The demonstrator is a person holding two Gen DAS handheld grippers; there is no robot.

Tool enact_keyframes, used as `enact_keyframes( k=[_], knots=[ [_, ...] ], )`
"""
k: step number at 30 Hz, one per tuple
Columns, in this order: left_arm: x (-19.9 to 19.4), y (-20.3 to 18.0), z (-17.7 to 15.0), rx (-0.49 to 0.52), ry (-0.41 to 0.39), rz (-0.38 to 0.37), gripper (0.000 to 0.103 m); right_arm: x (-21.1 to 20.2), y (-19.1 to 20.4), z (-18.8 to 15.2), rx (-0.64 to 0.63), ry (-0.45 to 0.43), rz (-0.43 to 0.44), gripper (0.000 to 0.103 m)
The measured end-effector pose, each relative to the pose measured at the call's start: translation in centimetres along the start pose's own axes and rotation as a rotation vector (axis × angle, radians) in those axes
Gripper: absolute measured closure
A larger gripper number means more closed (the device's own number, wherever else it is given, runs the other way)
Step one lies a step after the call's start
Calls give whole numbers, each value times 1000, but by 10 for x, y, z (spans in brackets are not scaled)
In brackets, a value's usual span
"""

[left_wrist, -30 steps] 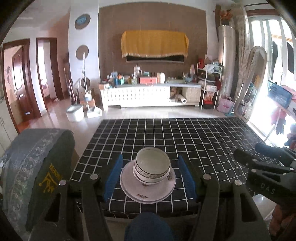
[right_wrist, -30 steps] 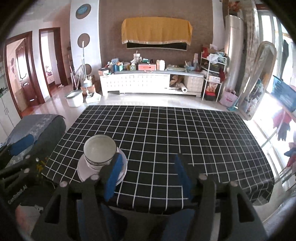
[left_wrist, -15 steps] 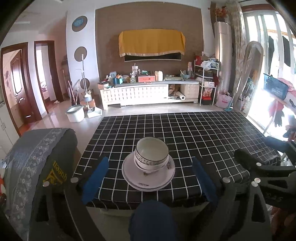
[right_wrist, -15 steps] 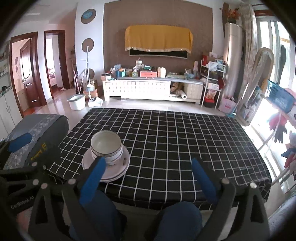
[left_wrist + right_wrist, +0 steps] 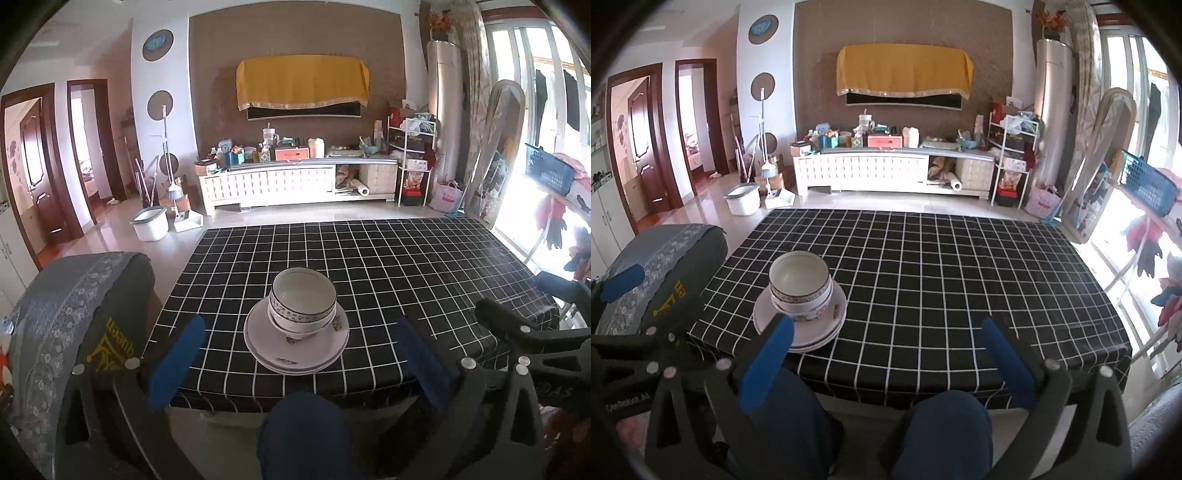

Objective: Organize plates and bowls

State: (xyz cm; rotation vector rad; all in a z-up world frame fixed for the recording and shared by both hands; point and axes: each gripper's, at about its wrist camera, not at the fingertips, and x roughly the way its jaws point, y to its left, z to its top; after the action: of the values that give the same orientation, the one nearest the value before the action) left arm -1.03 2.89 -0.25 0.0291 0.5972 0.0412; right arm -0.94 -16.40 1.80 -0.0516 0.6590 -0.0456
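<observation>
Stacked white patterned ceramic bowls (image 5: 303,301) on white round plates (image 5: 295,341) lay at my left claw's (image 5: 295,354) twelve o'clock, nearer; right claw (image 5: 886,354) saw them at ten. Both jaws opening, empty.

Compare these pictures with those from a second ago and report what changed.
Both grippers drew back from the table toward the person while their jaws are opening: the left gripper and right gripper now stand wide with nothing between the pads. The bowls stayed stacked on the plates; nothing was taken or released.
</observation>
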Motion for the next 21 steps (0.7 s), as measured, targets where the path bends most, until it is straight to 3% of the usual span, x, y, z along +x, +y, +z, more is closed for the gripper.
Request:
enact_keyframes(
  k=[21],
  knots=[
    [0,2,-6,3,13,-2,0,-2,-3,-3,-4,5,-3,0]
  ],
)
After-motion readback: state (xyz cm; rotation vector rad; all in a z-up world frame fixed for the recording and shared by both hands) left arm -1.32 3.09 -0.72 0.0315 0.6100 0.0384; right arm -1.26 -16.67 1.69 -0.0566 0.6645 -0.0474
